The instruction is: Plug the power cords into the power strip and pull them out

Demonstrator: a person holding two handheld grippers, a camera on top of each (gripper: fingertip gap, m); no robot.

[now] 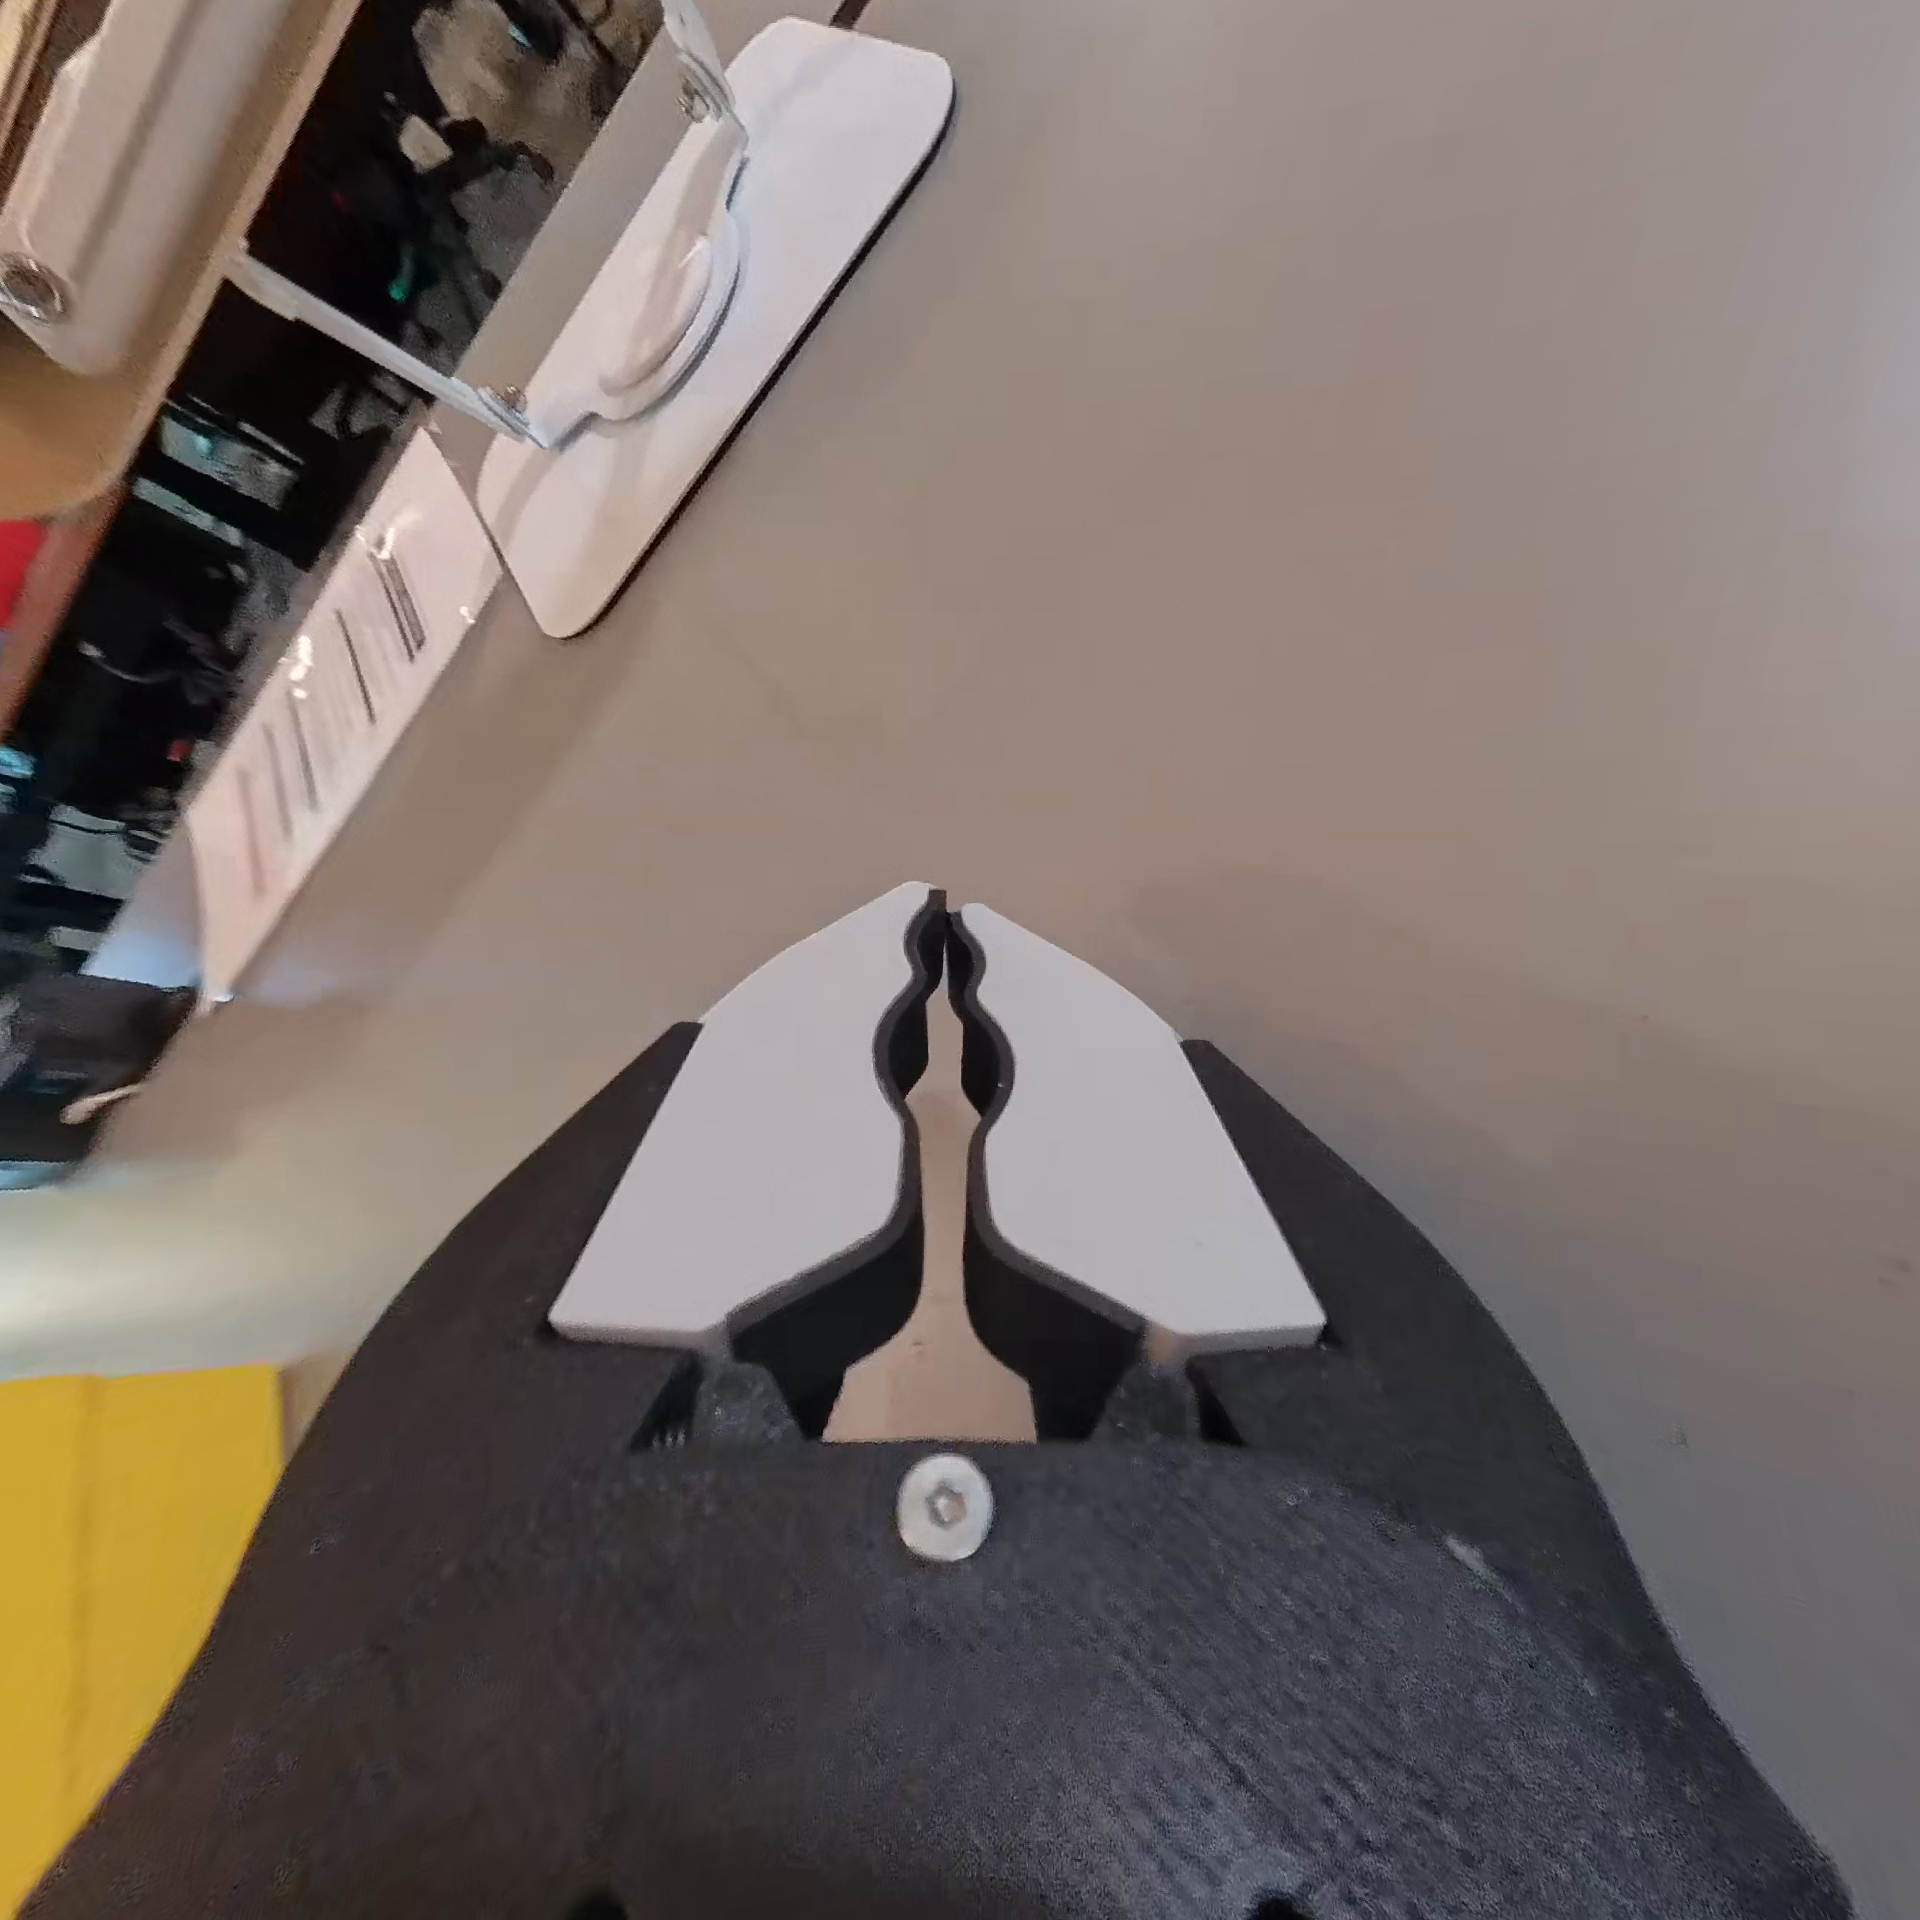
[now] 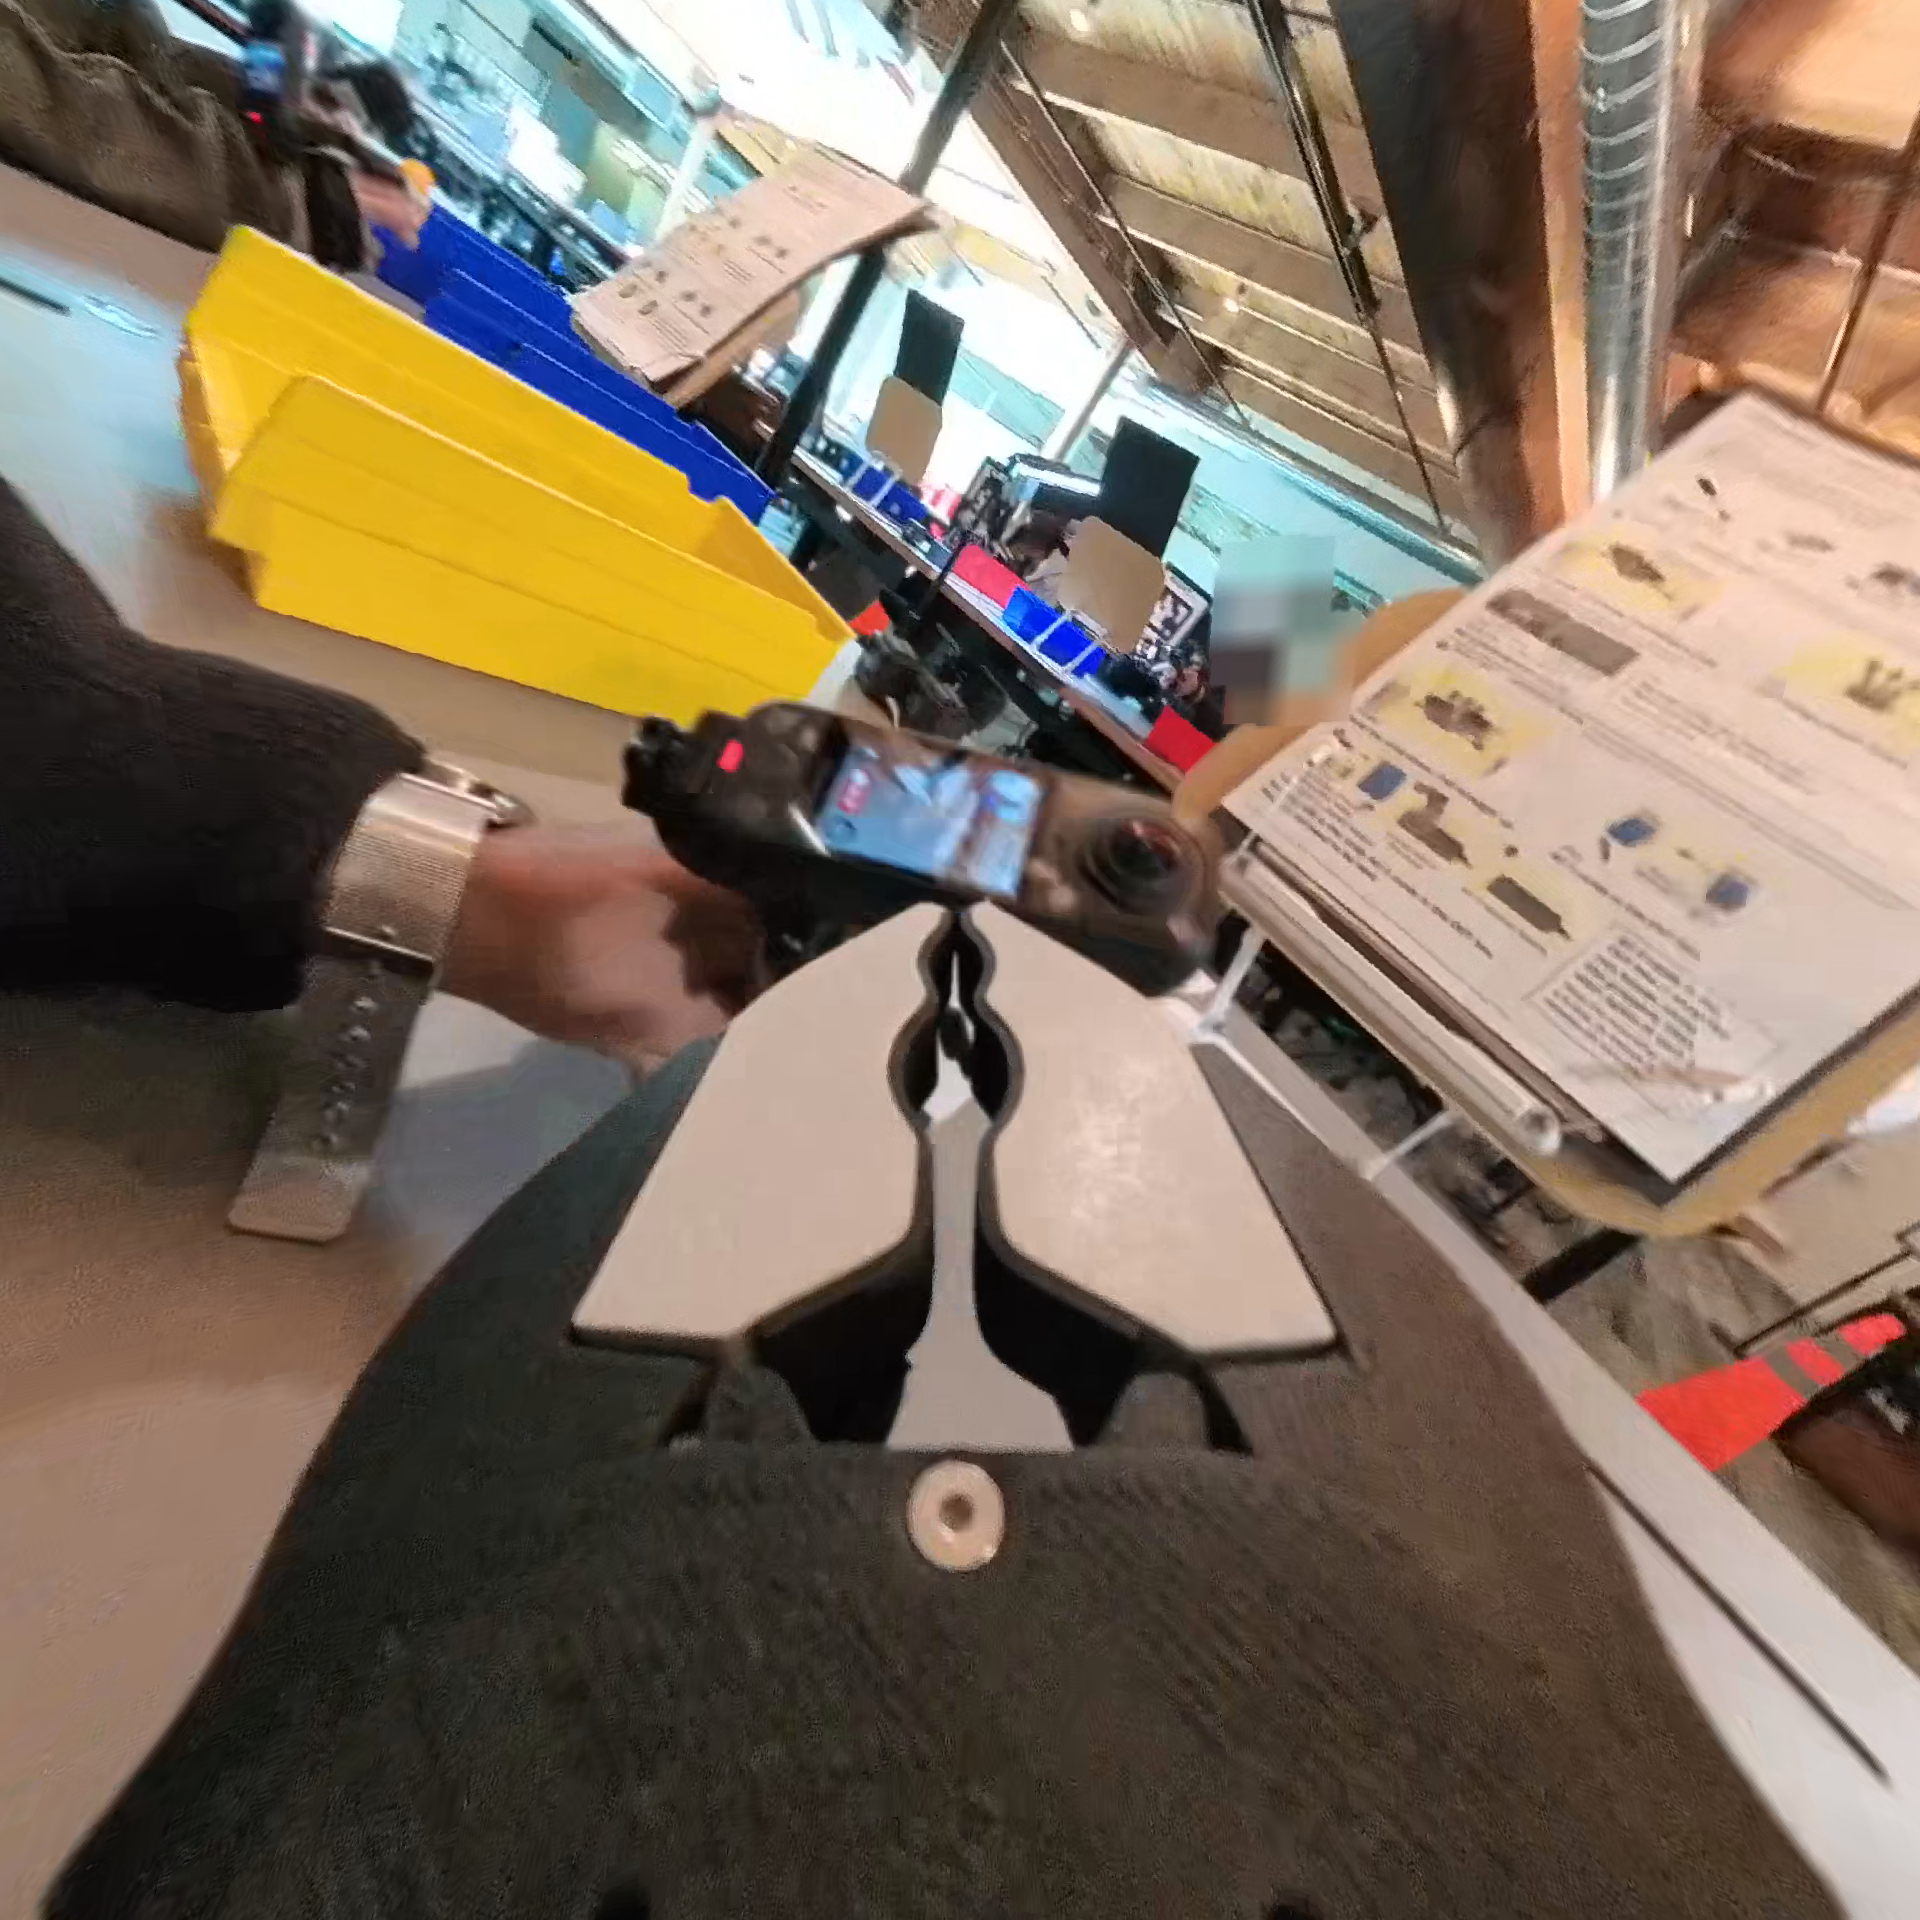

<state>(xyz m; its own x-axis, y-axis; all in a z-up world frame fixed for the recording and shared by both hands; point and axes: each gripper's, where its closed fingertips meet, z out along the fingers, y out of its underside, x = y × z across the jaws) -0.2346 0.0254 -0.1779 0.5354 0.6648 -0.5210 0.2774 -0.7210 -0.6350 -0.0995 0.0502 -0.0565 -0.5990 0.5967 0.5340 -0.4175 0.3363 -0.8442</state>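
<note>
No power strip or power cord shows in either view. My left gripper [image 1: 945,902] is shut and empty, its grey fingers [image 1: 810,1122] pointing over the bare beige tabletop [image 1: 1351,623]. My right gripper [image 2: 956,920] is shut and empty. Just beyond its tips a person's hand [image 2: 582,935] with a metal watch [image 2: 400,883] holds the other gripper's black camera unit [image 2: 914,821] with its lit screen.
A white stand base [image 1: 717,332] and a clear document holder [image 1: 332,707] sit at the table's far left edge. Yellow bins [image 2: 488,520] and blue bins [image 2: 582,384] stand on the table. An instruction sheet on a tilted stand [image 2: 1621,810] is at the right.
</note>
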